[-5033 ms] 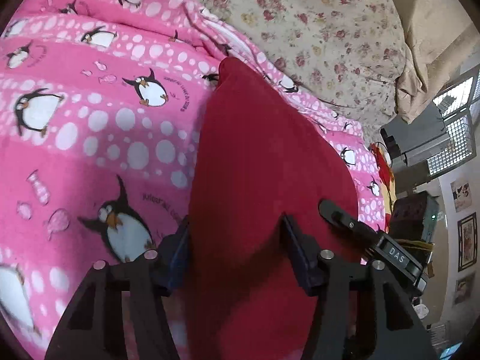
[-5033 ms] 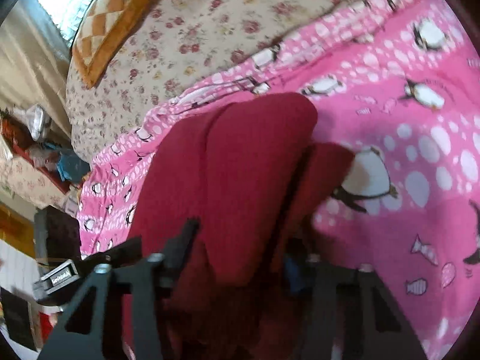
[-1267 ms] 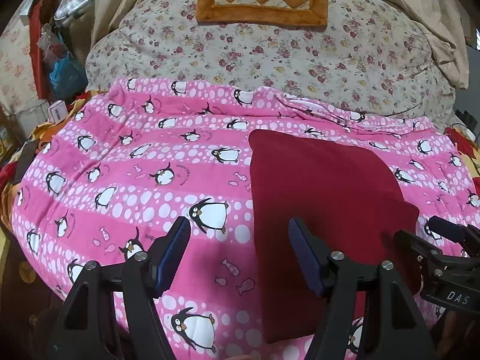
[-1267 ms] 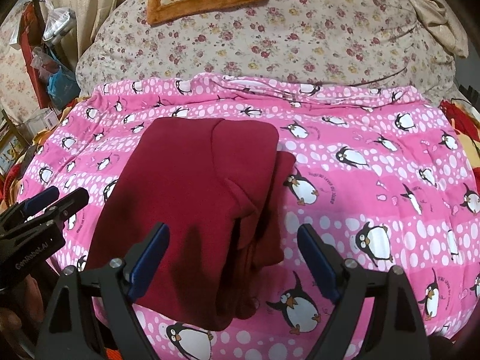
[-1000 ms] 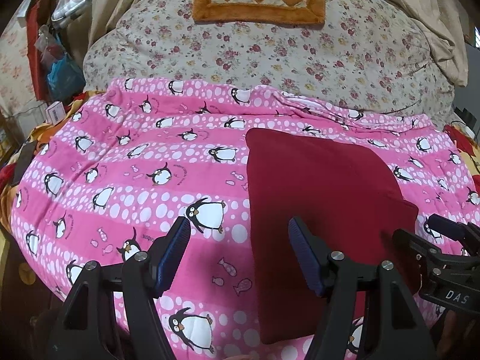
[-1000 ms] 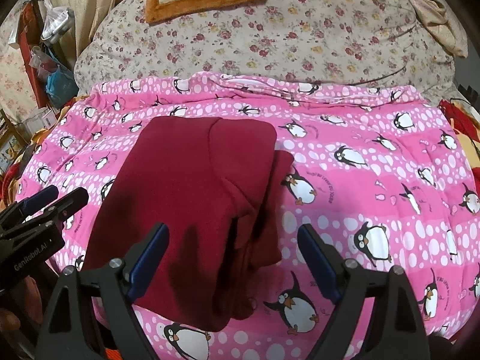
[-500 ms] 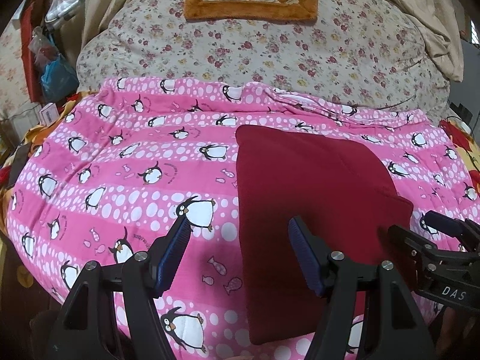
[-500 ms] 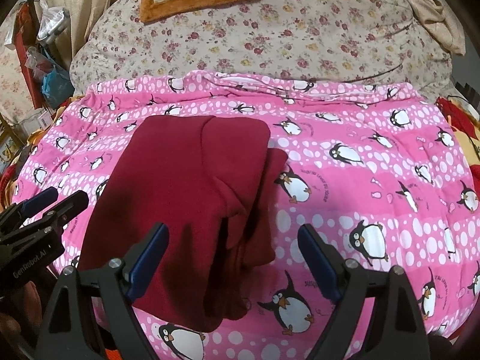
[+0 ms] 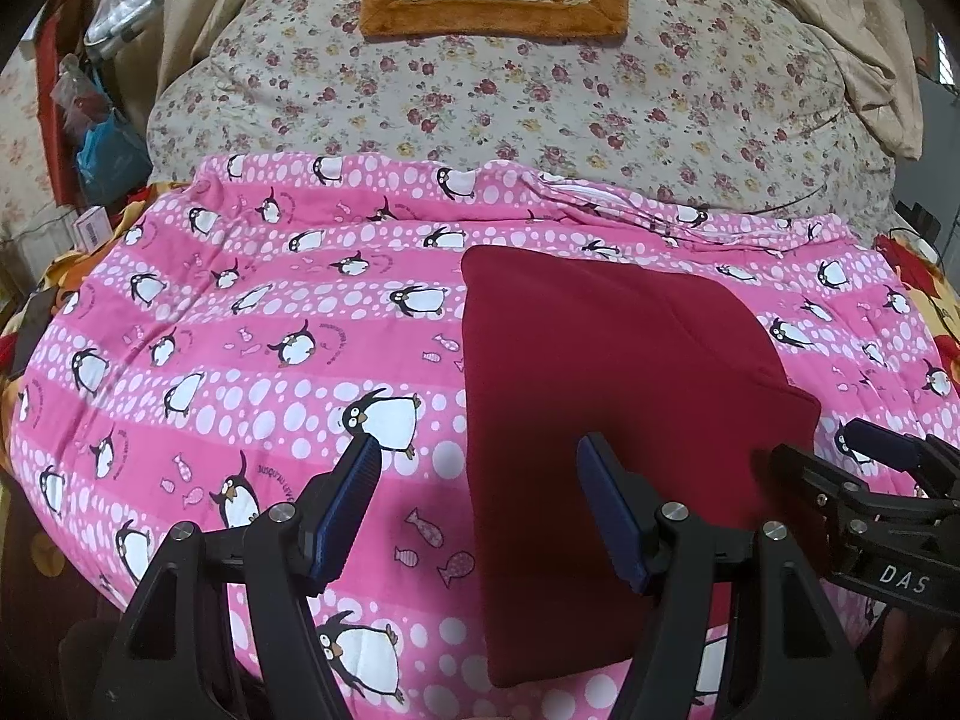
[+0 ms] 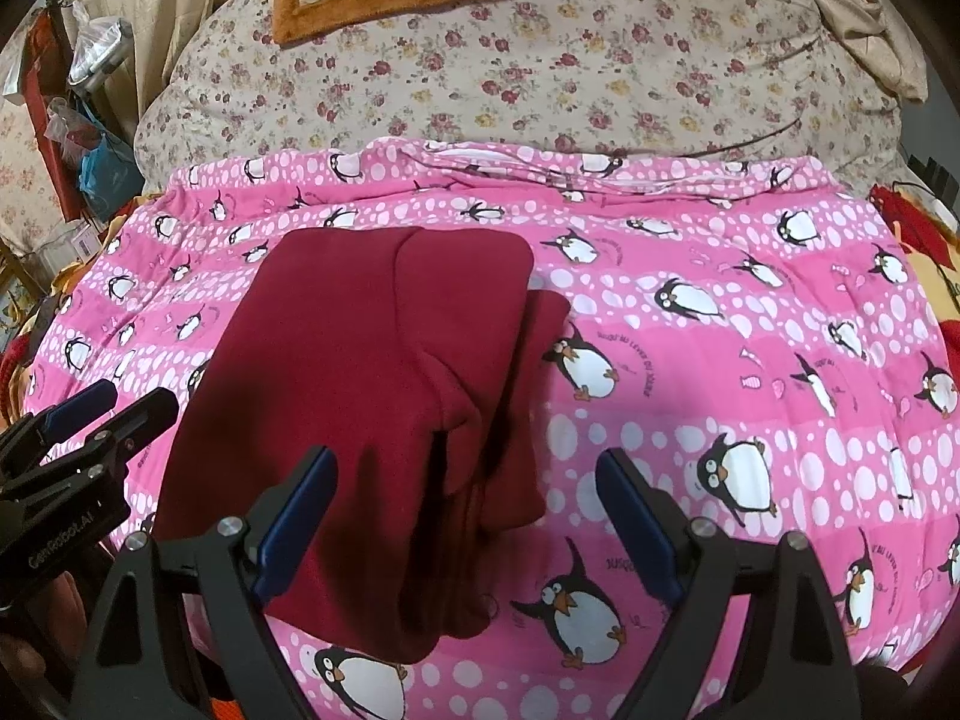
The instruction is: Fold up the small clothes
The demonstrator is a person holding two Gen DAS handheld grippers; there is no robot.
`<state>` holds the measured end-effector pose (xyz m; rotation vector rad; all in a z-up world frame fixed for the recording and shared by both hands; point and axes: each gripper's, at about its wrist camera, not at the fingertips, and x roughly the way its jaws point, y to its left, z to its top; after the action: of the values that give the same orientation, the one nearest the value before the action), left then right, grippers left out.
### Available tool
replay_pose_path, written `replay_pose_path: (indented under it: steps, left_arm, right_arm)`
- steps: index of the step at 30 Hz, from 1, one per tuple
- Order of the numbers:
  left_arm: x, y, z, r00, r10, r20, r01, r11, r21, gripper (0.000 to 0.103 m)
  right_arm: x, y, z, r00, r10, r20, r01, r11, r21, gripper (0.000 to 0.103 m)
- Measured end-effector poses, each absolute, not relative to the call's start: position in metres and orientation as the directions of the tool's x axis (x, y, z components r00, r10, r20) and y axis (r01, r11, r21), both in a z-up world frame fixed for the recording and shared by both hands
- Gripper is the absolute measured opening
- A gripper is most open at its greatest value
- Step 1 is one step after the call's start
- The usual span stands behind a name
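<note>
Holding off the red garment (image 9: pixel 612 372) now; 5 s ago both grippers were down on it. Folded, it lies flat on the blanket (image 9: pixel 240 360), beyond the left gripper (image 9: pixel 477 510) and right gripper (image 10: pixel 465 507), both spread wide, empty. Only right wrist shows its layered right edge.

I have the left gripper (image 9: pixel 477 507) hovering with its jaws spread wide, blue pads (image 9: pixel 611 515) facing each other and nothing between them. My right gripper (image 10: pixel 465 519) is also held aloft and spread wide, gripping nothing. Each shows at the edge of the other's camera, the right gripper (image 9: pixel 870 498) low on the left camera's right side, and they sit side by side, apart.
</note>
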<state>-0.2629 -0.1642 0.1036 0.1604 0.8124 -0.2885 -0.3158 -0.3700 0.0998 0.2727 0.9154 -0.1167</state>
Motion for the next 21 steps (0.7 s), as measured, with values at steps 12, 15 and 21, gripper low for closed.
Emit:
replay_pose_path:
  steps: [12,15,21]
  left_arm:
    - [-0.2635,-0.1655,0.1017,0.647,-0.188,-0.739,0.312,0.95,0.031,0.048]
    - [-0.2634,-0.1659,0.1016,0.646,-0.189,-0.739,0.313,0.949,0.032,0.048]
    - [-0.2631,-0.1667,0.1001,0.643,-0.191,-0.741,0.314,0.949,0.028,0.048]
  right_arm:
    - [-0.3154,-0.3689,0.0977,0.599,0.021,-0.8,0.213,0.959,0.185,0.091]
    - [-0.3154,-0.3687,0.0975,0.598,0.024,-0.801,0.214,0.959,0.188,0.091]
    - [-0.315,-0.3672,0.0966,0.596,0.023,-0.803,0.213,0.959,0.186,0.091]
